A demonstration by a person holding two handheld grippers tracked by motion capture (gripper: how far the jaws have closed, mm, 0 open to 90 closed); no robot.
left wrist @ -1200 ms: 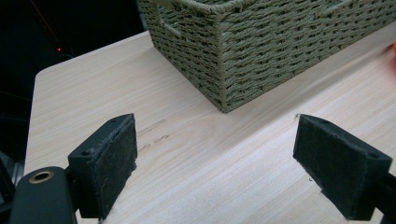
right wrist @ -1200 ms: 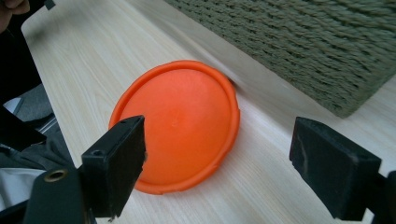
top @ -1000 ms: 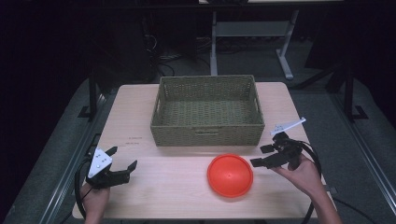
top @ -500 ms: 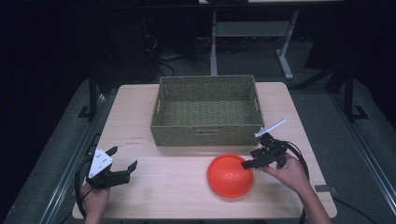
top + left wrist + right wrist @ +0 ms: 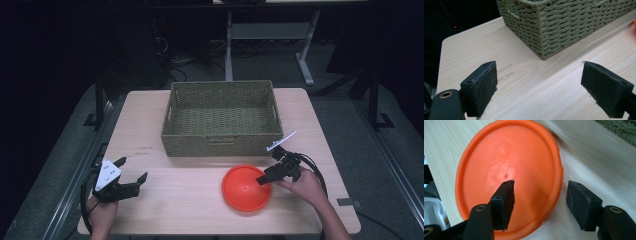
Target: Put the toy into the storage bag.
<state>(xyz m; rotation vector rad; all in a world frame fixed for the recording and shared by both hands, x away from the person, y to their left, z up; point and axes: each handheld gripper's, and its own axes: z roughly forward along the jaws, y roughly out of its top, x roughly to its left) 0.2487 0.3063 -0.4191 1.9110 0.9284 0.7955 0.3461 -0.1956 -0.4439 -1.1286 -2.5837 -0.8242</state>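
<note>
From the high view we see a woven basket [image 5: 222,117] at the back middle of the pale worktop [image 5: 165,197] and an orange disc [image 5: 246,188] lying flat in front of it, toward the right. The right gripper [image 5: 265,177] reaches over the disc's right edge, while the left gripper [image 5: 131,176] sits near the worktop's front left corner, well apart from both things, its jaws spread wide.

In the left gripper view we look between the left gripper [image 5: 539,82] jaws, set far apart with bare wood between them, toward a corner of the basket [image 5: 564,25] (its rope weave is plain here).

The right gripper view gives what the high view cannot: the right gripper [image 5: 540,197] jaws stand open astride the rim of the disc [image 5: 509,170], one over its surface, the other outside above the wood. We cannot tell whether they touch it.
</note>
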